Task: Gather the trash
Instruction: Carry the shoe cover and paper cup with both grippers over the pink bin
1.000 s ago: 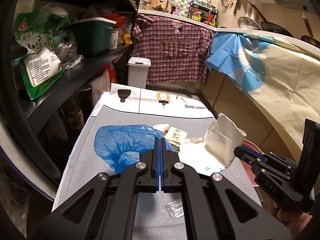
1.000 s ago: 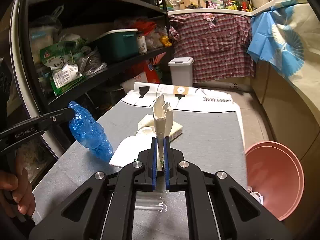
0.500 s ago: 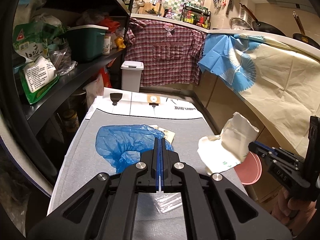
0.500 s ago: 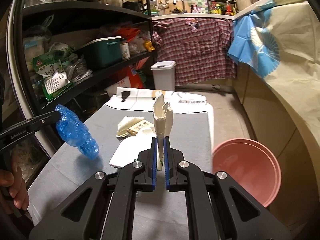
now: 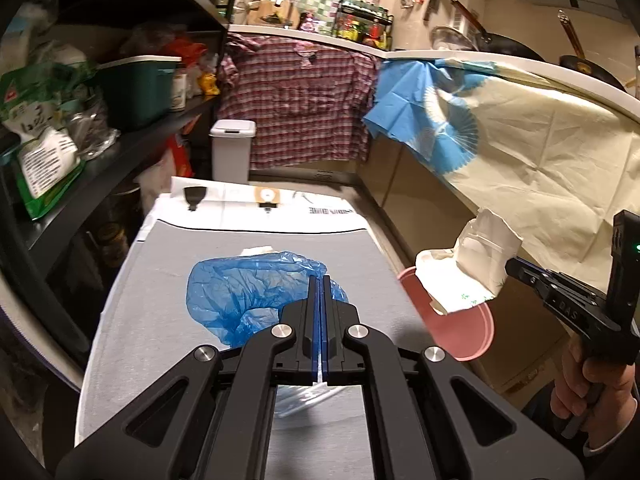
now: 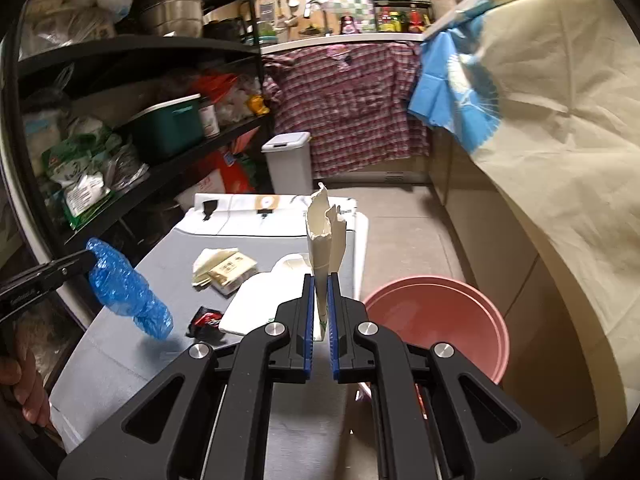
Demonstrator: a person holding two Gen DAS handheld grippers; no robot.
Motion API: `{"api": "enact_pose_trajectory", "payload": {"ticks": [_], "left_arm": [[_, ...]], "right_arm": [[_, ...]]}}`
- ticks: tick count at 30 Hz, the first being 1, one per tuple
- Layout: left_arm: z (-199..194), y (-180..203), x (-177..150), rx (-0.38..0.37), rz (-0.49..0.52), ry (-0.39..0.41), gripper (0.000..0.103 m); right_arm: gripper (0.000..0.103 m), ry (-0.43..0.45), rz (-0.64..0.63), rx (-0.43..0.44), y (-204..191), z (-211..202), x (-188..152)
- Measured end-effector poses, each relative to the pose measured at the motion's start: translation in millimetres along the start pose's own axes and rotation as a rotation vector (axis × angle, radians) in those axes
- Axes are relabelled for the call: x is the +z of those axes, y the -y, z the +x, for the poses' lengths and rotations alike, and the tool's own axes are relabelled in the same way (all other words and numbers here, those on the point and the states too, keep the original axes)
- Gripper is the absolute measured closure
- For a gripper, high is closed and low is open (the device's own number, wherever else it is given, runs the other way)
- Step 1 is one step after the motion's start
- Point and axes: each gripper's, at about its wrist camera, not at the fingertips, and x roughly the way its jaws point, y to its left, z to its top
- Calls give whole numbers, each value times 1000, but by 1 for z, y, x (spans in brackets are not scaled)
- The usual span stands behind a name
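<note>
Right gripper (image 6: 319, 300): over the last second we carry the torn white paper wrapper (image 6: 322, 240) from above the worktop (image 6: 120, 360) out past its right edge; in the left wrist view it now hangs over the pink basin (image 5: 476, 340) at the right of the frame.
Right jaws: slightly parted compared with half a second ago, yet the wrapper stands between the blue pads, seemingly touching them; we judge that the release is just starting.
Left gripper (image 5: 320, 308): jaws pressed together on the blue plastic bag (image 5: 248, 292), which hangs free above the worktop at the left of the right wrist view.
Remaining trash: a folded paper packet (image 6: 224, 266) and a small red-and-black wrapper (image 6: 206, 320) lie on the worktop, centre left of the right wrist view; a clear plastic scrap (image 5: 296, 400) shows below the left jaws.
Meaning for the task: we judge the first drop imminent; the bag follows next, then the loose pieces.
</note>
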Motion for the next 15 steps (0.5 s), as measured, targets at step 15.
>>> {"api": "enact_pose_trajectory", "payload": {"ticks": [15], "left_arm": [[27, 54, 10, -86, 41, -41, 103]], "right_arm": [[96, 2, 127, -118, 82, -4, 6]]}}
